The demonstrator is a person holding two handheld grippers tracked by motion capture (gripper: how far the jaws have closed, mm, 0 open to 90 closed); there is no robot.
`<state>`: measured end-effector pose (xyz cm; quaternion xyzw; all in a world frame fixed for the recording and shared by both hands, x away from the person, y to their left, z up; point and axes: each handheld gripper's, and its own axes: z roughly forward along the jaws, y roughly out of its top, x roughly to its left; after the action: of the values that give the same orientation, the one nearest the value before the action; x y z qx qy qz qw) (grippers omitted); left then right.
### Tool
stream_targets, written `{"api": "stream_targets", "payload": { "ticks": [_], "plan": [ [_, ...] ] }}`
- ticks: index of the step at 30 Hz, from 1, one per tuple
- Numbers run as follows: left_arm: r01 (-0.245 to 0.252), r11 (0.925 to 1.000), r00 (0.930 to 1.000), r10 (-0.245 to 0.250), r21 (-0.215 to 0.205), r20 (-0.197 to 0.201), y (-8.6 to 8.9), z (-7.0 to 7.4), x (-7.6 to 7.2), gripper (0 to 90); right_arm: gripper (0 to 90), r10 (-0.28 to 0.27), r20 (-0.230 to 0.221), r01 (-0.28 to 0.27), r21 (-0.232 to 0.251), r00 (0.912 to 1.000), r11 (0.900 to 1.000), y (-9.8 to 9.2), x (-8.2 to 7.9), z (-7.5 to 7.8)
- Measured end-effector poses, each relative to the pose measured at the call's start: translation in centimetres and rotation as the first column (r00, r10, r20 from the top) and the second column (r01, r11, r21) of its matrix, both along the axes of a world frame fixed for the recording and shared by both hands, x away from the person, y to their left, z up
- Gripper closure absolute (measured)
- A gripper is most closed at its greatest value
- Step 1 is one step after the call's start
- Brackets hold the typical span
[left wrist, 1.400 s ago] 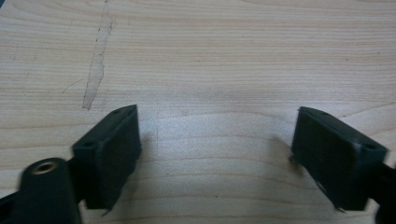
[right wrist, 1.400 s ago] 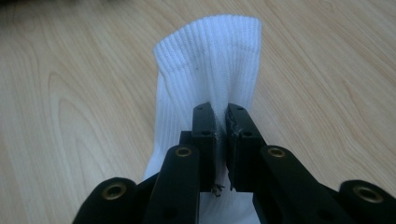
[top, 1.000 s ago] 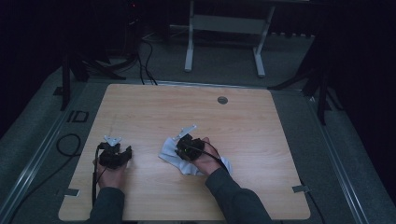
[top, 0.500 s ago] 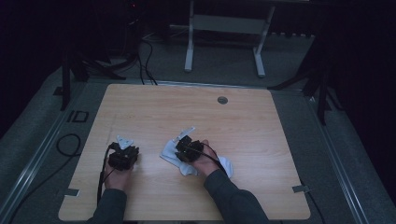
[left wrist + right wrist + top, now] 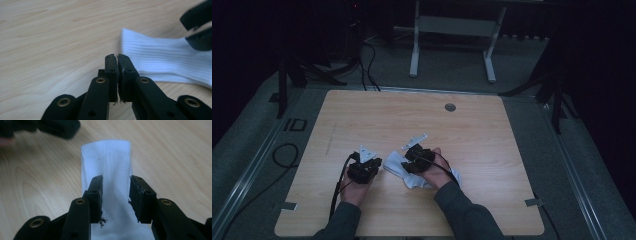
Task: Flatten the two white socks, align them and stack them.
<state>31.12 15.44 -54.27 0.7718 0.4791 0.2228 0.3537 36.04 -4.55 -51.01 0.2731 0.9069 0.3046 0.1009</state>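
High view: we see a white sock (image 5: 404,169) lying flat on the wooden table (image 5: 492,145), near its front edge, between the left gripper (image 5: 365,166) and the right gripper (image 5: 416,159), with part of it hidden under the right hand. Left gripper view: our left jaws have just been closing and now stand together with nothing between them, the ribbed cuff (image 5: 155,53) of the sock just beside their tips and apart from them. Right gripper view: our right jaws have just been opening and stand apart, one over each long edge of the sock, pads pressing on nothing; the cuff end (image 5: 106,147) lies ahead of them. We judge the sock to be light, soft and limp: it will fold, sag and drape wherever it is not supported, and a pull at one point will drag the rest across the smooth wood. Breakage is no concern, but a shallow pinch on one knit layer may slip. We suggest taking hold at the cuff, where the ribbing is thicker, gripping both layers close to the hem or at a corner
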Motion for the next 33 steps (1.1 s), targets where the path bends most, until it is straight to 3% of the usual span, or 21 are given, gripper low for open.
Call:
{"api": "stream_targets", "payload": {
  "ticks": [9,15,19,24,33],
  "plan": [
    [0.033,0.9994,0.9994,-0.033,0.007,0.007,-2.0,0.4,1.2,89.1,62.6,-0.019,0.019,0.019,0.009,0.9996,1.000,-2.0,-0.3,1.2],
    [0.075,0.9952,0.9963,-0.072,0.064,-0.046,-3.4,-0.9,2.1,89.1,62.6,-0.028,0.029,0.028,0.013,0.9992,1.000,-3.2,-0.7,1.7],
    [0.077,0.9952,0.9962,-0.074,0.060,-0.045,-3.5,-1.4,1.9,89.6,62.8,-0.033,0.038,0.032,0.011,0.9988,0.999,-4.2,-1.0,2.2],
    [0.074,0.9929,0.9966,-0.071,0.093,-0.043,-3.6,-1.4,1.5,89.8,63.3,-0.049,0.053,0.049,-0.005,0.9974,0.999,-5.8,-1.5,2.6],
    [0.057,0.9955,0.9971,-0.053,0.076,-0.054,-3.3,-1.4,1.2,89.9,64.1,-0.086,0.052,0.086,-0.013,0.9950,0.996,-7.7,-1.6,2.3]
  ]
}}
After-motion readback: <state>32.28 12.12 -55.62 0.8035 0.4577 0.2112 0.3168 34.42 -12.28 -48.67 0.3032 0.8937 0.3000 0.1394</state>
